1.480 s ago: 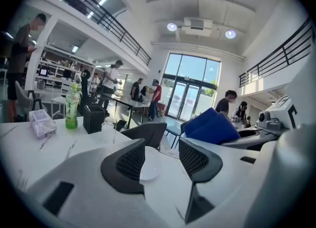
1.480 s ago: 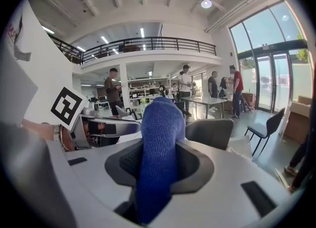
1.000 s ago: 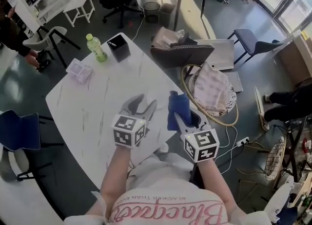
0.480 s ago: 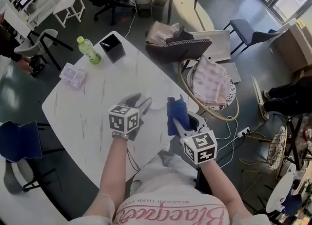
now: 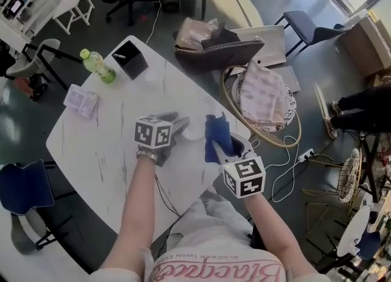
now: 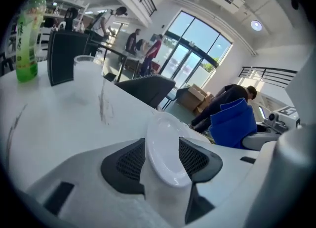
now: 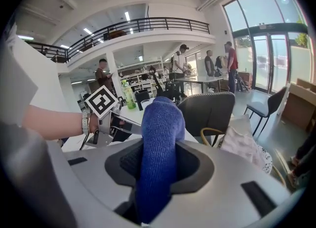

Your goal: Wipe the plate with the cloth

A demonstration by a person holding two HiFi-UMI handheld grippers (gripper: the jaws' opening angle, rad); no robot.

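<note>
Left gripper view is showing the left gripper (image 6: 162,145) clamping the plate (image 6: 167,162) near the right edge of the table (image 5: 104,140), steadying it; the right gripper (image 7: 159,149) is pinching the cloth (image 7: 160,121) beside it

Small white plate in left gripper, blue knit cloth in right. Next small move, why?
Probably move the right gripper leftward so its blue knit cloth meets the small white plate in the left gripper: both are clamped but appear apart.
</note>
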